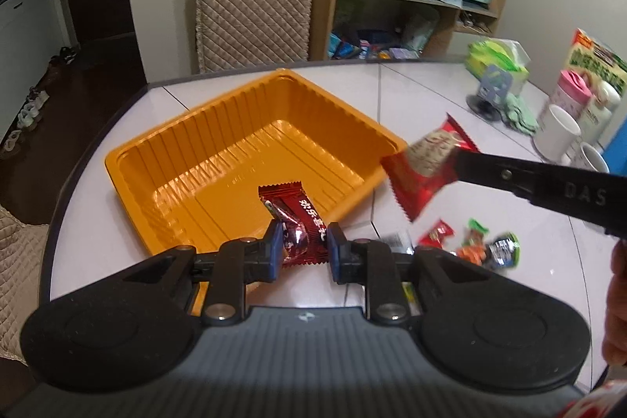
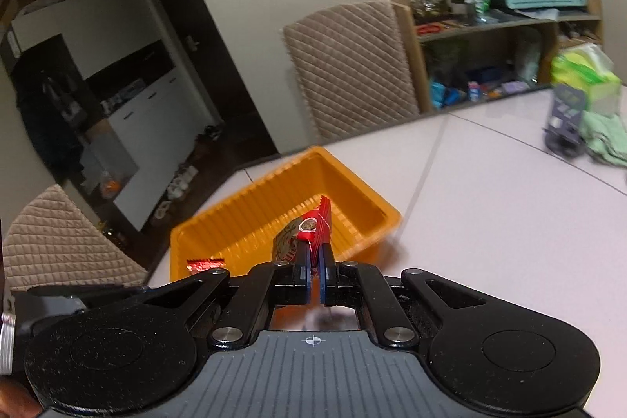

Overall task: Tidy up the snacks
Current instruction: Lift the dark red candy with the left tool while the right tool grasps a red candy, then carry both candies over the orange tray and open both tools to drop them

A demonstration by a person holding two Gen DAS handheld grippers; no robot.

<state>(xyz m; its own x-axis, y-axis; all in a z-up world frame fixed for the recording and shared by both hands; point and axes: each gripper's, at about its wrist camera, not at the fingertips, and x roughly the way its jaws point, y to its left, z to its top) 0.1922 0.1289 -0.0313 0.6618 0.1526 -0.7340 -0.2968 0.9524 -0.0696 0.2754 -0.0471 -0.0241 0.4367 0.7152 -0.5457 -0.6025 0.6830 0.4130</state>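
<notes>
Orange ribbed plastic forms the tray (image 1: 164, 159), which sits on the white table (image 1: 431, 96) ahead of both tongs and appears to hold nothing yet. Leftmost in the arrangement, the left gripper (image 1: 303, 247) is clamped on a dark red wrapper (image 1: 298, 222), glossy foil with white lettering and crimped ends, hanging over the tray's near wall. To its right, the right gripper (image 2: 313, 261) has its jaws closed on a brighter red wrapper (image 1: 427, 163) with a pale printed panel and zigzag-cut ends; seen from the left tong, that packet is suspended just beside the tray's right corner, not yet over the floor of it. Further right and nearer than the right tong's packet, a small cluster of loose snacks (image 1: 470, 241) lies on the table: red, green and dark wrappers, somewhat blurred.

Assessment: the task is at an early stage. Two pieces are lifted and on course for the tray, none deposited, and the loose cluster remains to be collected. Both held packets look light, crinkly and liable to slip if pinched only by a seam.
</notes>
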